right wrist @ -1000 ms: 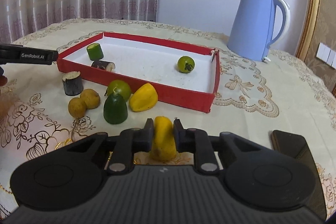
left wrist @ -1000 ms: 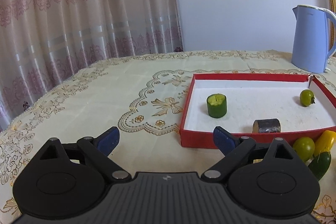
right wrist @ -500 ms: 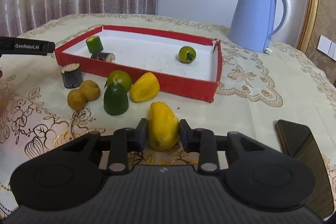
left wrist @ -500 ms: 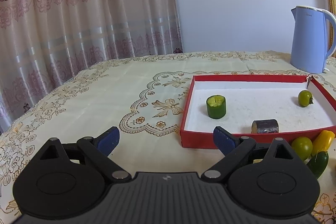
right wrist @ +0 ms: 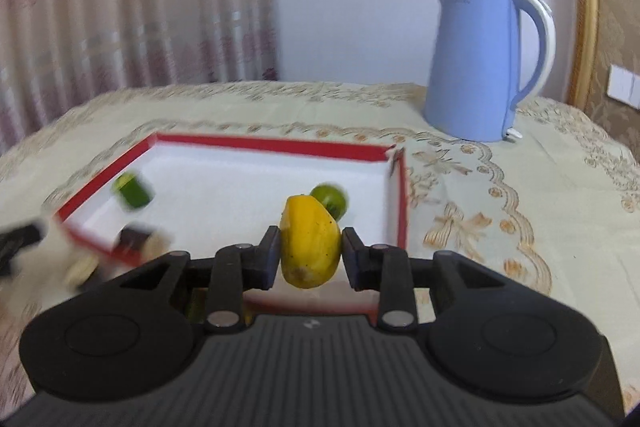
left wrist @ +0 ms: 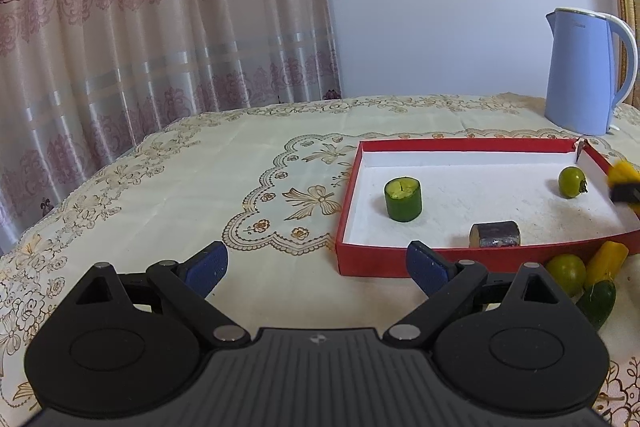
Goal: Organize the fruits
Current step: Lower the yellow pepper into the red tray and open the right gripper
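left wrist view: a cream embroidered tablecloth (left wrist: pixel 168 187) covers the table, with a patterned curtain (left wrist: pixel 140 27) behind. your left gripper (left wrist: pixel 316 265) has its blue-padded fingers spread wide, holding nothing, near the red tray (left wrist: pixel 376 263). inside the tray lie a green cut cylinder (left wrist: pixel 403 199), a dark cut piece (left wrist: pixel 496 234) and a small round green fruit (left wrist: pixel 571 181).

right wrist view: blurred. your right gripper (right wrist: pixel 310 254) is clamped on a yellow fruit (right wrist: pixel 310 241), held above the tray's near wall. a blue electric kettle (right wrist: pixel 476 61) stands beyond the tray.
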Demonstrator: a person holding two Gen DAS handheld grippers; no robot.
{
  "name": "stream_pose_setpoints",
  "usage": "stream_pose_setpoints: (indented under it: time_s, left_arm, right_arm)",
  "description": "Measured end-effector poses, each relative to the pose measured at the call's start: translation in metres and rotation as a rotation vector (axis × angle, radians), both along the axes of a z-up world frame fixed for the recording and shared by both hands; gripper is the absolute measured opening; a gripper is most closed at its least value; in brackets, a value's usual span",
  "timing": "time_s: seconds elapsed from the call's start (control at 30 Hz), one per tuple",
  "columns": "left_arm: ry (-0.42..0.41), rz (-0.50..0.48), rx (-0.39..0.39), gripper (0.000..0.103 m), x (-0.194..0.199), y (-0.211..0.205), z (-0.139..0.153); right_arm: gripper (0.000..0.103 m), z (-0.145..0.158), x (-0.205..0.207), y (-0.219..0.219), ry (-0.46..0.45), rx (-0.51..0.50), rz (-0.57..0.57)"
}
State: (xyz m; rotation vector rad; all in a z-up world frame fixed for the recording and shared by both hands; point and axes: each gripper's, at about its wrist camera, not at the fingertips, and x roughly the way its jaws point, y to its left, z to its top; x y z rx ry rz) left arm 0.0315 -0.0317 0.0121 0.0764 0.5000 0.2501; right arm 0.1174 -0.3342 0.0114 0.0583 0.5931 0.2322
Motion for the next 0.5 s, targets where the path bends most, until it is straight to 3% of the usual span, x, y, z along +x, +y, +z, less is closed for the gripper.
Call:
stream_pose_setpoints:
  time_s: [0.07,0.1,0.23,0.37,0.5]
  left_arm:
    - [0.003,-0.008,0.002,0.097,-0.002,0.001,0.000]
    - [0.001,-0.020,0.003,0.097,-0.003,0.002,0.000]
    - [0.013,-0.070,-0.010,0.097,-0.005,0.006,-0.006]
    - [0.023,-0.152,-0.070,0.097,-0.009,0.006,-0.010]
    - [-0.003,-0.234,-0.073,0.097,-0.013,-0.009,-0.010]
  right_arm:
    - [0.045,-0.004,0.014,-0.006,0.038,0.034,-0.060]
    - [0.048,-0.003,0.012,-0.011,0.031,0.073,-0.073]
    - [0.061,0.004,-0.028,-0.016,-0.046,0.136,-0.070]
    - [0.093,-0.001,-0.070,-0.016,-0.122,0.109,-0.134]
    - [0.099,-0.011,-0.083,-0.016,-0.120,0.097,-0.172]
